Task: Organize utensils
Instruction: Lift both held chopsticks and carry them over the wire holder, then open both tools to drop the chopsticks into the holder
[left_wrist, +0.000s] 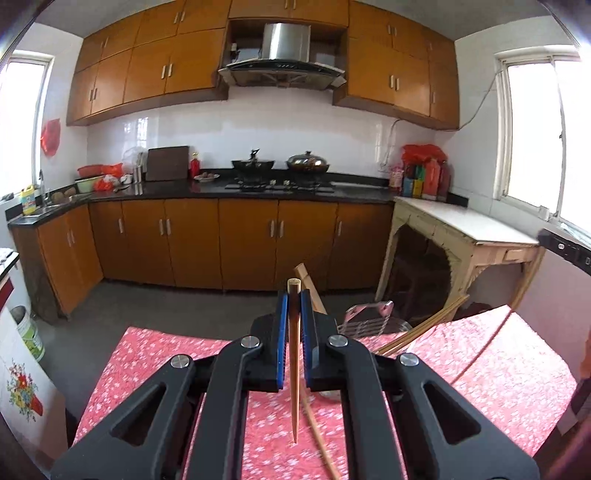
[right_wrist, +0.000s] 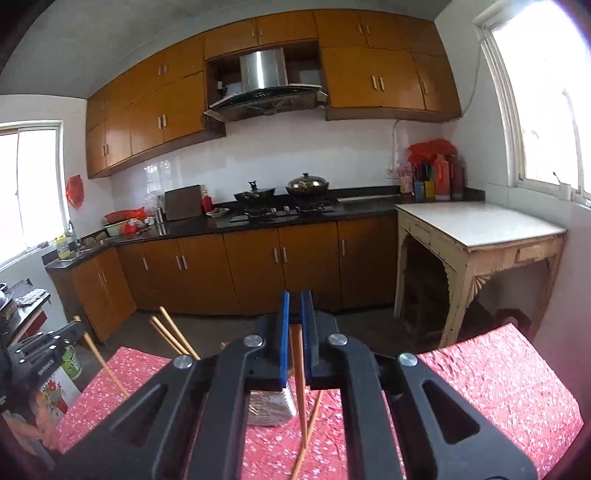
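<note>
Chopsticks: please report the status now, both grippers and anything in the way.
Left gripper shut on chopstick. Right gripper shut on another chopstick. Metal holder just below, loose chopsticks nearby on red tablecloth.

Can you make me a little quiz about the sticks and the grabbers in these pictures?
1. True or false: the left gripper is shut on a brown wooden chopstick.
2. What covers the table? A) red floral tablecloth B) plain blue tablecloth C) newspaper
3. Fill in: the slotted metal utensil holder stands on the ____.

Key
1. True; its blue-padded fingers pinch it.
2. A, the red floral tablecloth.
3. Table; the right gripper also pinches a chopstick.
</note>
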